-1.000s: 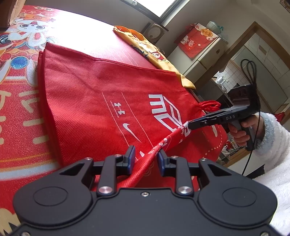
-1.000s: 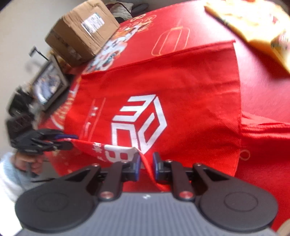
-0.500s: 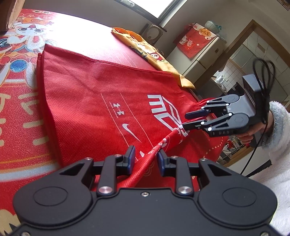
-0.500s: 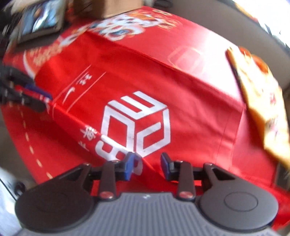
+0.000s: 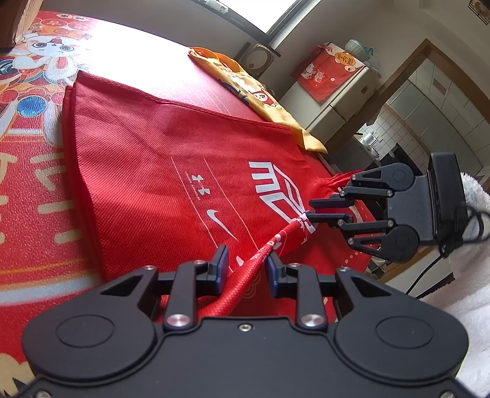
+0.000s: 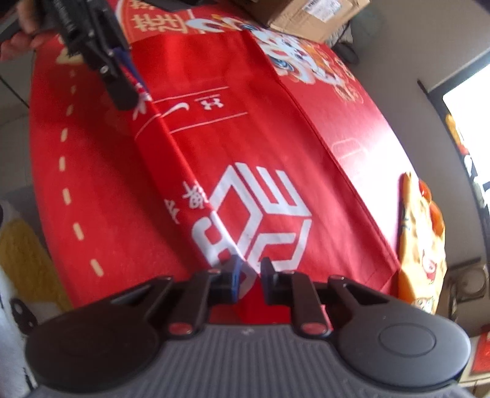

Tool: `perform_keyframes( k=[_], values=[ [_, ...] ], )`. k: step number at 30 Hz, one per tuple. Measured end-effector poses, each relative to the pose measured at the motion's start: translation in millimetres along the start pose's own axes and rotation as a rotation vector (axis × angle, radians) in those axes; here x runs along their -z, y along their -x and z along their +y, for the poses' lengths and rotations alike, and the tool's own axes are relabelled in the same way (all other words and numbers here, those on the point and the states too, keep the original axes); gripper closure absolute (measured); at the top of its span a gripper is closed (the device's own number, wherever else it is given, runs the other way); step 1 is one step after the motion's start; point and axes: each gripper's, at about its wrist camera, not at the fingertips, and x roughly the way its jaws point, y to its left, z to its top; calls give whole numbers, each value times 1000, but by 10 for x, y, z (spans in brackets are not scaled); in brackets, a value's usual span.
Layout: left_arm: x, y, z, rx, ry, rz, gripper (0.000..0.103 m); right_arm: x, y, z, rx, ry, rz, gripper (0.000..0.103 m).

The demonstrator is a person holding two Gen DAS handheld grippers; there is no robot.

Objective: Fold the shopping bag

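Observation:
A red shopping bag (image 5: 159, 159) with white logos lies flat on the red printed tablecloth (image 5: 27, 183); it also shows in the right wrist view (image 6: 232, 128). Its near edge is folded up into a raised strip (image 5: 263, 254). My left gripper (image 5: 245, 269) is open, and the strip runs loosely between its fingers. My right gripper (image 6: 249, 275) is open with the strip's other end (image 6: 214, 226) lying between its fingers; it shows from outside in the left wrist view (image 5: 329, 211), jaws parted at the strip's end.
A yellow bag (image 5: 260, 95) lies at the table's far edge, also in the right wrist view (image 6: 422, 232). A cardboard box (image 6: 309, 15) stands on the far side. A cabinet with a red cloth (image 5: 333, 76) and a doorway lie beyond the table.
My right gripper has opened and let go of the strip's end while rotating and swinging around. My left gripper stays open and has barely moved.

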Motion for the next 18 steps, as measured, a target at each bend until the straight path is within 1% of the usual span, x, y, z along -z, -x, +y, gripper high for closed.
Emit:
perform_keyframes(
  k=[1,2,3,5,8,14,18],
  values=[
    [0,-2,-3,-1,0,0,75,15,6,75,28,46,-12,88],
    [-1,-4,-4,-1,0,0,75,33,5,151,55,90,-21,92],
    [-3,-6,-3,-1,1,0,75,52,-5,227,74,133,-27,98],
    [-3,-8,1,0,4,-1,75,94,-27,418,140,229,-37,98],
    [-3,-11,0,0,6,0,75,109,-52,552,201,298,-33,98],
    [9,-6,-8,2,11,-4,75,106,-62,585,228,312,-35,98],
    [18,-6,-14,-1,9,-11,75,167,-119,737,308,366,-52,98]
  ],
)
